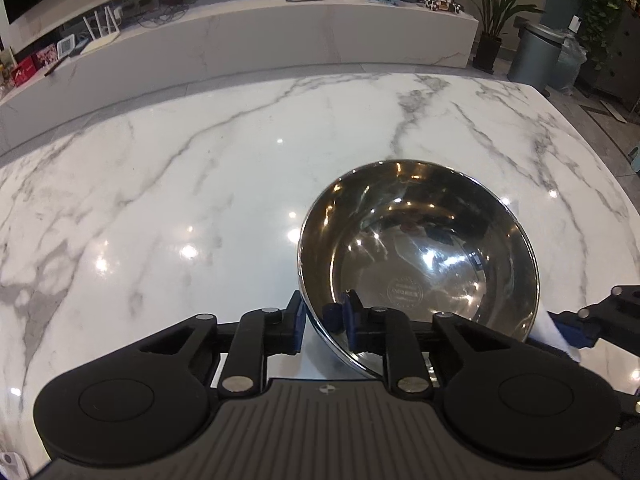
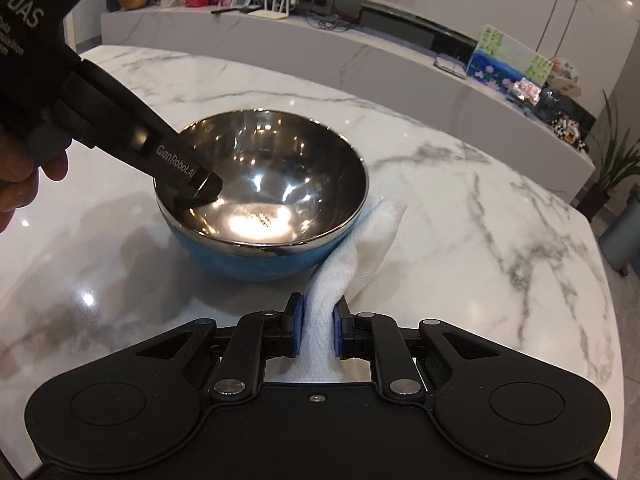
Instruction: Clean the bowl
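**Bowl pinned at the rim, cloth poised at its side**

While the left tongs (image 1: 322, 326) clamp the near rim of the bowl (image 2: 262, 188), one pad inside the steel wall and one outside against the blue shell, the wiping itself looks only about to begin. That narrow grip steadies the bowl, which sits upright on the marble bench (image 2: 460, 208), near its front edge in the right wrist view.

The right tongs (image 2: 318, 330) are almost fully closed, pinching a folded white cloth (image 2: 360, 240). The cloth runs forward from the pads and lies bunched on the bench against the bowl's right flank, touching the blue outside; none of it is inside the bowl.

My reading is that the hold-and-ready step is done and the cleaning stroke is what remains. The next move calls for lifting the cloth clear of the rim, bringing it down onto the shiny interior and sweeping it round, while the left grip resists the bowl sliding or tipping on the glossy surface.
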Demonstrator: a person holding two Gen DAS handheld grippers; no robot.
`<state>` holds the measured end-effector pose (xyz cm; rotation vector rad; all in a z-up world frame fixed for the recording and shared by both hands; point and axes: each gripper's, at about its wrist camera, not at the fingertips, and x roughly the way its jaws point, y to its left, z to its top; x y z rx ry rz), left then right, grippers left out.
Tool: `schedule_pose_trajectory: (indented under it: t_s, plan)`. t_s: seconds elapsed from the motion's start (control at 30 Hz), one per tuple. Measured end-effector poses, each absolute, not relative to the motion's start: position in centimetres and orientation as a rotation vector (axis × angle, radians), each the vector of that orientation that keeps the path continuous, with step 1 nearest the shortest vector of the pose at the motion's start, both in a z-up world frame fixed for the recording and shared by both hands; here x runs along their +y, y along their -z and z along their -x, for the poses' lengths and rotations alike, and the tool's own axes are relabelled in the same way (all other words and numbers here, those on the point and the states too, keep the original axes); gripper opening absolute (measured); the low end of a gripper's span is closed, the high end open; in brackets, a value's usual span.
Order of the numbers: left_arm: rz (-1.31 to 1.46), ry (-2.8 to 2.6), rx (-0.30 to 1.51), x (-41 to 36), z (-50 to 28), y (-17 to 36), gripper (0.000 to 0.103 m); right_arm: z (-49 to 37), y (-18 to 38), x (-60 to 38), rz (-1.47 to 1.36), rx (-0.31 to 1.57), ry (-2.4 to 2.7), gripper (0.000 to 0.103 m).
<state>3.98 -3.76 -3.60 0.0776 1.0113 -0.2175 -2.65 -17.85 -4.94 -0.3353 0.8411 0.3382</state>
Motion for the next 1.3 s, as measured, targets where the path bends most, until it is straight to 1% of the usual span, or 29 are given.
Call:
schedule_pose_trajectory:
  t_s: [0.2,0.3,0.37,0.43,0.6,0.73,0.8,0.87,0.93,1.0,1.03,1.1,1.17,1.3]
  plan:
    - [-0.078,0.226,1.019,-3.8,-4.0,3.7,0.023,2.5,4.7,-18.2,0.318,0.826,-0.322,0.013]
    - [-0.091,0.225,1.008,-3.8,-4.0,3.6,0.02,2.4,4.2,-18.7,0.304,0.8,-0.304,0.013]
    - [-0.094,0.221,0.989,-3.8,-4.0,3.4,0.016,2.3,3.8,-19.1,0.294,0.778,-0.292,0.013]
    - [-0.093,0.222,0.979,-3.7,-4.1,3.3,0.015,2.3,3.3,-19.5,0.284,0.757,-0.282,0.013]
    - [-0.088,0.217,0.981,-3.7,-4.2,3.4,0.015,2.3,3.0,-19.6,0.279,0.743,-0.295,0.013]
    - [-0.074,0.208,0.986,-3.6,-4.3,3.4,0.015,2.3,3.8,-18.9,0.311,0.78,-0.309,0.013]
    - [-0.064,0.204,0.976,-3.5,-4.2,3.3,0.019,2.2,4.1,-18.8,0.323,0.802,-0.3,0.013]
    - [-0.043,0.206,0.957,-3.3,-4.1,3.0,0.038,1.9,4.3,-18.9,0.322,0.811,-0.281,0.013]
    - [-0.029,0.209,0.936,-3.1,-4.0,2.7,0.045,1.5,4.4,-19.3,0.317,0.82,-0.247,0.013]
    - [-0.03,0.212,0.92,-3.2,-3.9,2.5,0.047,1.1,4.5,-19.9,0.301,0.833,-0.216,0.013]
    - [-0.036,0.214,0.912,-3.3,-3.8,2.3,0.051,0.9,4.6,-20.2,0.293,0.84,-0.201,0.013]
    - [-0.043,0.216,0.905,-3.4,-3.7,2.2,0.054,0.4,4.9,-20.7,0.264,0.876,-0.185,0.013]
    - [-0.052,0.219,0.901,-3.5,-3.4,2.0,0.063,0.2,5.4,-21.0,0.24,0.907,-0.182,0.013]
    - [-0.046,0.23,0.875,-3.5,-2.7,1.3,0.064,-0.3,6.2,-21.5,0.172,0.966,-0.17,0.016]
